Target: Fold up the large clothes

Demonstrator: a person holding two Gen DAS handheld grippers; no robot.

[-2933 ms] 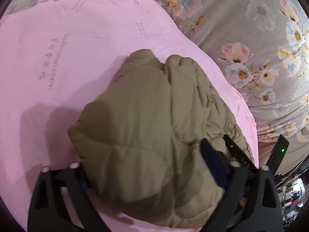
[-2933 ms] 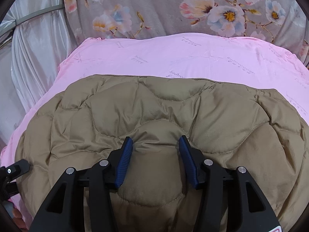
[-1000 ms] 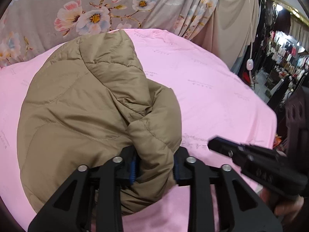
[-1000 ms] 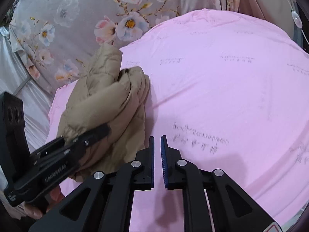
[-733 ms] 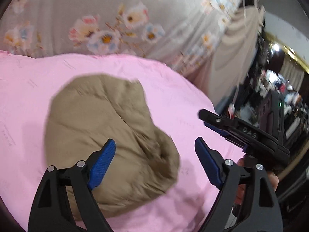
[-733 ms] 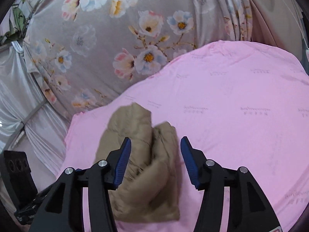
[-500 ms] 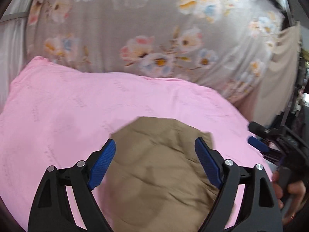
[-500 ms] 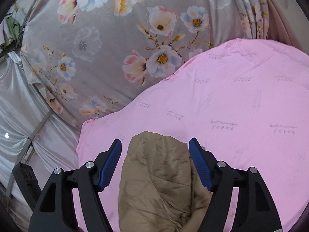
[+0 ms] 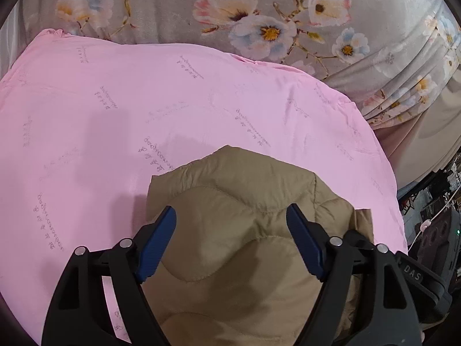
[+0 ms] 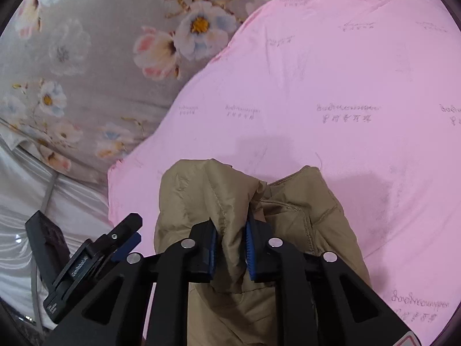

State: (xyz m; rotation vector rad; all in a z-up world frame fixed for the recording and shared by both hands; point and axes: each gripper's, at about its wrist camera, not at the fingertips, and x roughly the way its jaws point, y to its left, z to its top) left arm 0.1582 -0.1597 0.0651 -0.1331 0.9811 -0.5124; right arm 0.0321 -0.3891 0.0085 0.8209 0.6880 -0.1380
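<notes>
A tan quilted jacket (image 9: pixel 239 230) lies bunched on the pink sheet (image 9: pixel 144 101) near its front edge. My left gripper (image 9: pixel 230 242) is open and hovers over the jacket, one blue pad on each side of it, holding nothing. In the right wrist view my right gripper (image 10: pixel 230 245) is shut on a thick fold of the jacket (image 10: pixel 210 193) at its near end. The left gripper (image 10: pixel 115 239) shows there at the lower left, beside the jacket. Part of the right gripper's body (image 9: pixel 417 282) shows at the lower right of the left wrist view.
The pink sheet (image 10: pixel 331 86) covers a wide surface behind and to the right of the jacket. A grey floral curtain (image 9: pixel 259 14) hangs along the back edge. White draped fabric (image 10: pixel 26 187) is at the left. A dim room with clutter (image 9: pixel 432 201) lies at the far right.
My left gripper let go of the jacket and opened wide above it. My right gripper opened, moved over the jacket and closed on a fold at its near end. The jacket shifted on the sheet.
</notes>
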